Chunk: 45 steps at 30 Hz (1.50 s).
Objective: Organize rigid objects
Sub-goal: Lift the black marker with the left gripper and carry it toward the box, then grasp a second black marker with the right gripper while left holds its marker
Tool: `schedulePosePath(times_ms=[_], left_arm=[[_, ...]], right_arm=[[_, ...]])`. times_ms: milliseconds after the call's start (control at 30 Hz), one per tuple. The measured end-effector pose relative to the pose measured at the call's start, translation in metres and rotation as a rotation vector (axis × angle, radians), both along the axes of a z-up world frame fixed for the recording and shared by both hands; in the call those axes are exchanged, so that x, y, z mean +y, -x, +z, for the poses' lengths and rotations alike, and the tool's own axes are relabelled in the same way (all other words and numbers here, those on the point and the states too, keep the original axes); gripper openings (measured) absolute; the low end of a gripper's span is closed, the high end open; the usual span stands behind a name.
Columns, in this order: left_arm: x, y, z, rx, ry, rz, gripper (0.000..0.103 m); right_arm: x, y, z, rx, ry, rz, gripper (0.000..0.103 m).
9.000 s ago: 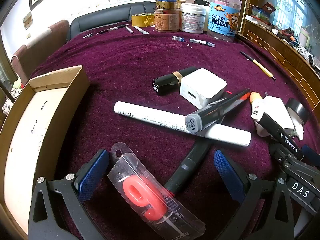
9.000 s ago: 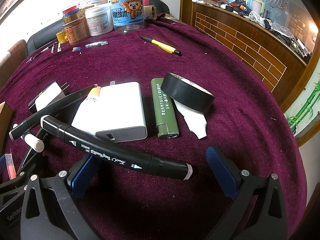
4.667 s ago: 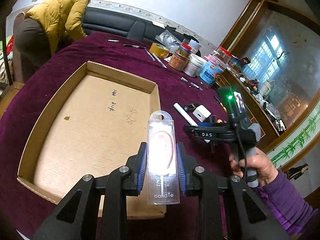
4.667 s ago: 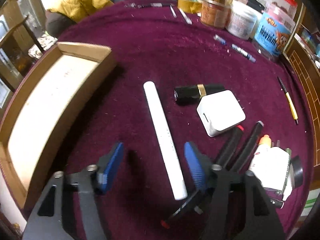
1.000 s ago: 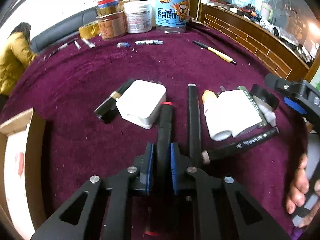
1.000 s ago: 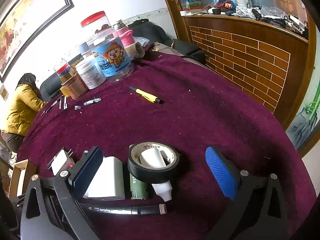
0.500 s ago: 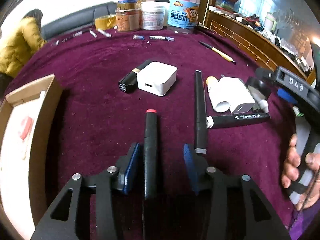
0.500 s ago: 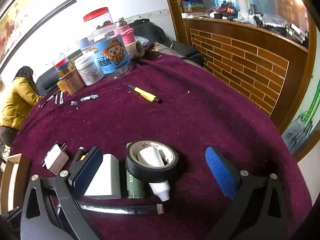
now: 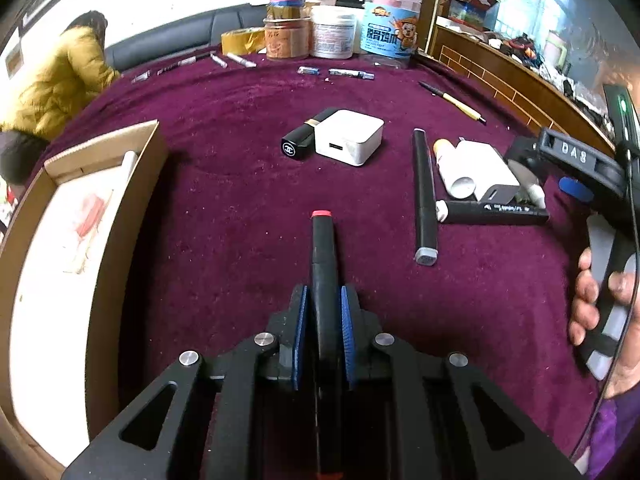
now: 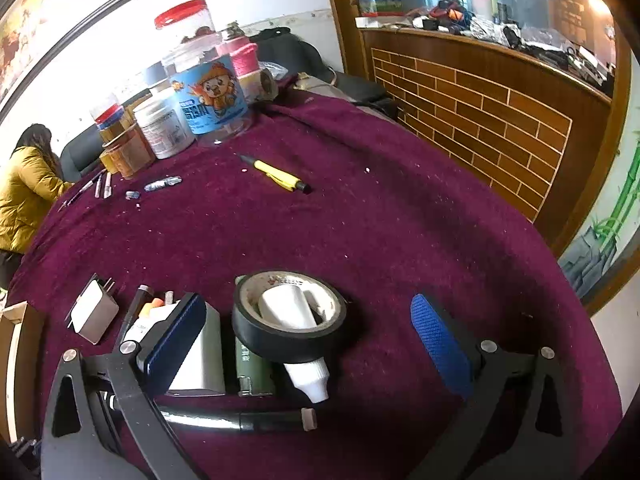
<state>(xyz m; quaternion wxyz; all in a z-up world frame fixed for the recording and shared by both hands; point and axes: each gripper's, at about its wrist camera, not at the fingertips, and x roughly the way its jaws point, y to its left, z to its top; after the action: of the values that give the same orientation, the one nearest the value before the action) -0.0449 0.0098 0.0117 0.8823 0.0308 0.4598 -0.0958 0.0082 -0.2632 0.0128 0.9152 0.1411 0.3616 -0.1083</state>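
Note:
My left gripper (image 9: pixel 323 300) has its blue pads closing tight against a black marker with a red tip (image 9: pixel 322 240), which points away from me over the purple cloth. A cardboard box (image 9: pixel 132 200) lies to its left, with a red candle pack (image 9: pixel 86 220) and a white tube (image 9: pixel 129 164) inside. My right gripper (image 10: pixel 308 332) is open, its fingers on either side of a black tape roll (image 10: pixel 280 344) that rings a white bottle (image 10: pixel 286 308). A green lighter (image 10: pixel 250 372) and a white power bank (image 10: pixel 202 364) lie under and beside the roll.
A white charger (image 9: pixel 348 142), a black lipstick (image 9: pixel 306 138), two more black markers (image 9: pixel 424 196) and a yellow pen (image 10: pixel 278 176) lie on the cloth. Jars (image 9: pixel 336 32) stand at the far edge. A person in a yellow jacket (image 9: pixel 60 80) bends at the far left.
Half a second ago the left jaws stood open around the red-tipped marker; now they are shut on it. The left view has drawn back toward the box. The right gripper has stayed put.

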Motion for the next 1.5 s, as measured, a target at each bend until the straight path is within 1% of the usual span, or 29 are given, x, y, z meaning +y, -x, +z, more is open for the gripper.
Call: schedulePosePath(times_ms=[33, 100, 367, 433, 500, 600, 733, 767, 800, 833, 867, 933, 967, 1100, 1133, 1167, 1267, 1367, 1433, 1500], left_arm=[[-0.003, 0.002, -0.001, -0.015, -0.019, -0.004, 0.015], [-0.004, 0.004, -0.001, -0.022, -0.032, -0.004, 0.015], [-0.001, 0.005, -0.002, -0.016, 0.002, 0.004, 0.015], [0.002, 0.005, -0.002, -0.012, 0.020, 0.004, 0.015], [0.005, 0.003, -0.002, -0.009, 0.037, 0.002, 0.015], [0.008, 0.003, -0.002, -0.005, 0.060, 0.001, 0.015], [0.010, 0.003, -0.002, -0.003, 0.078, 0.002, 0.015], [0.011, 0.003, -0.002, -0.001, 0.087, 0.003, 0.015], [0.013, 0.002, -0.002, 0.000, 0.094, 0.003, 0.015], [0.014, 0.002, -0.002, 0.001, 0.102, 0.003, 0.015], [0.015, 0.002, -0.002, 0.003, 0.112, 0.004, 0.015], [0.018, 0.002, -0.002, 0.007, 0.133, 0.004, 0.014], [0.021, 0.002, -0.002, 0.008, 0.152, 0.005, 0.012], [0.035, 0.009, 0.002, 0.029, 0.237, -0.007, 0.011], [0.041, 0.015, 0.007, 0.024, 0.272, -0.012, 0.011], [0.045, 0.019, 0.011, 0.016, 0.290, -0.015, 0.012], [0.065, 0.037, 0.033, -0.025, 0.365, -0.018, 0.012], [0.088, 0.053, 0.053, -0.071, 0.426, -0.020, 0.012], [0.107, 0.060, 0.064, -0.095, 0.451, -0.003, 0.012], [0.121, 0.062, 0.069, -0.105, 0.460, 0.016, 0.012]], right_arm=[[-0.002, 0.001, 0.000, 0.002, -0.003, -0.009, 0.103], [-0.006, 0.002, -0.002, 0.004, -0.016, -0.026, 0.103], [-0.012, 0.003, -0.005, 0.026, -0.045, -0.051, 0.103], [-0.011, 0.002, -0.005, 0.035, -0.035, -0.056, 0.103], [-0.008, 0.007, 0.000, 0.032, 0.004, -0.075, 0.103], [0.001, 0.024, 0.020, -0.014, 0.030, -0.041, 0.103], [0.021, 0.053, 0.064, -0.142, 0.131, 0.006, 0.103], [0.028, 0.058, 0.075, -0.172, 0.156, 0.041, 0.103], [0.031, 0.057, 0.078, -0.171, 0.156, 0.071, 0.103], [0.036, 0.054, 0.080, -0.144, 0.154, 0.108, 0.103], [0.041, 0.048, 0.080, -0.085, 0.157, 0.135, 0.103], [0.049, 0.038, 0.077, 0.002, 0.147, 0.174, 0.103], [0.052, 0.036, 0.075, 0.017, 0.136, 0.189, 0.103], [0.063, 0.032, 0.066, 0.050, 0.057, 0.243, 0.103], [0.067, 0.029, 0.065, 0.055, 0.023, 0.259, 0.103], [0.070, 0.027, 0.064, 0.060, 0.000, 0.274, 0.103], [0.081, 0.022, 0.064, 0.071, -0.050, 0.312, 0.103], [0.099, 0.005, 0.062, 0.090, -0.058, 0.351, 0.103], [0.112, -0.006, 0.058, 0.116, -0.060, 0.385, 0.103], [0.124, -0.018, 0.053, 0.147, -0.079, 0.417, 0.103]])
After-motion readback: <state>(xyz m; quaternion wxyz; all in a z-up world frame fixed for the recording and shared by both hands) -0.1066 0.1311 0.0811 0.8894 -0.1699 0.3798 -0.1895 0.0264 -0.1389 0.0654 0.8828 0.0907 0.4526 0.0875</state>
